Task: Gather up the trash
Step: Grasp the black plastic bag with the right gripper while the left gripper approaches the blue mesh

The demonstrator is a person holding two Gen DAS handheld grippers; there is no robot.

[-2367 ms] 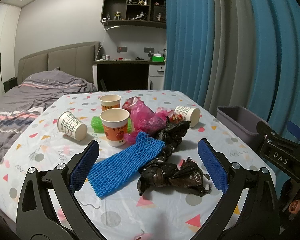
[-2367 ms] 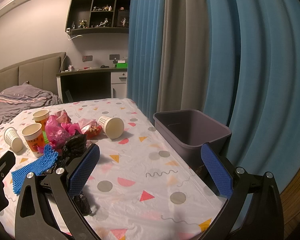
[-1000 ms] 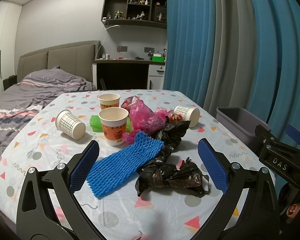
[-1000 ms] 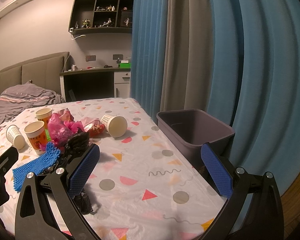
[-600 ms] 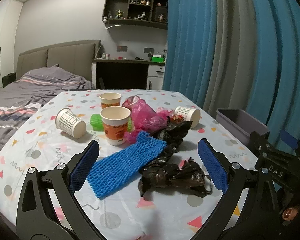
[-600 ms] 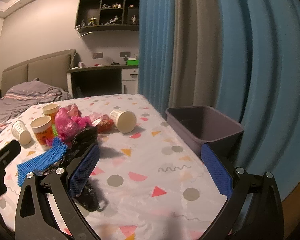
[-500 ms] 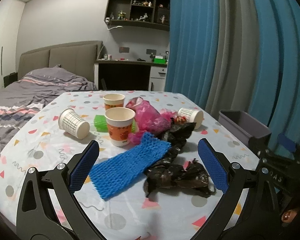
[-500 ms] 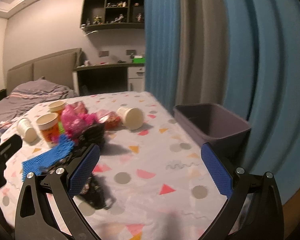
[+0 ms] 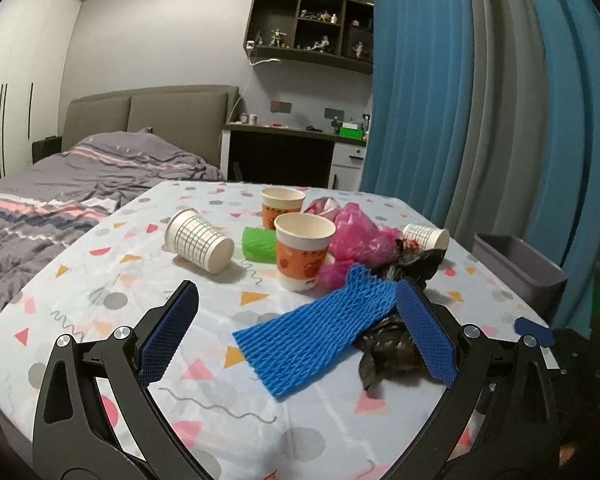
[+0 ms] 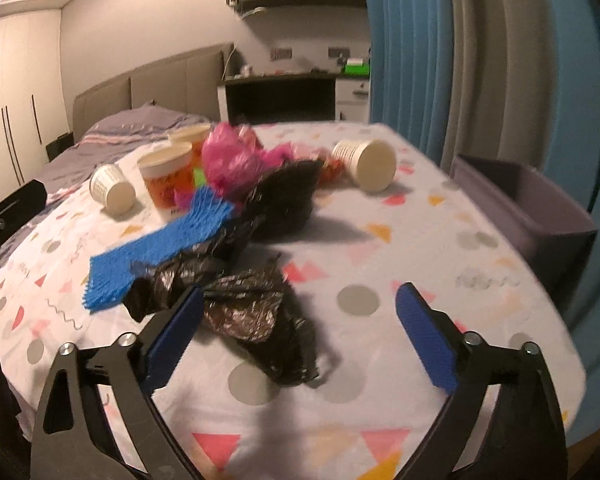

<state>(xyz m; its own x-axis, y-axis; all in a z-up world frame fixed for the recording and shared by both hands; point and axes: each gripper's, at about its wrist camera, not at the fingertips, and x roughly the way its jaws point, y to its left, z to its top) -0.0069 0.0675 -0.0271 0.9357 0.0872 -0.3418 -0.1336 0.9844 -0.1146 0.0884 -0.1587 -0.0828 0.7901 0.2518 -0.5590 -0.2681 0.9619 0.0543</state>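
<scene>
Trash lies heaped on the patterned tablecloth (image 9: 112,280): a blue foam net (image 9: 320,332), a crumpled black plastic bag (image 10: 252,304), a pink bag (image 9: 356,236), two upright orange cups (image 9: 304,252) and two checked paper cups (image 9: 198,240) on their sides. My left gripper (image 9: 296,336) stands open just above the cloth, with the net's near end between its fingers, untouched. My right gripper (image 10: 300,340) points down at the black bag. Its jaws are wide and closing, the bag's near end lies between them, and the pads do not press on it.
A grey bin (image 10: 528,204) stands off the table's right edge, against the blue curtains (image 9: 480,100). A green roll (image 9: 258,242) lies behind the near orange cup. A bed (image 9: 60,192) is to the left, a desk (image 9: 284,152) behind.
The right gripper has dipped and swung left from the bin side onto the pile, so the black bag now lies between its fingers. The left gripper has shifted left, moving the pile rightward in its view.
</scene>
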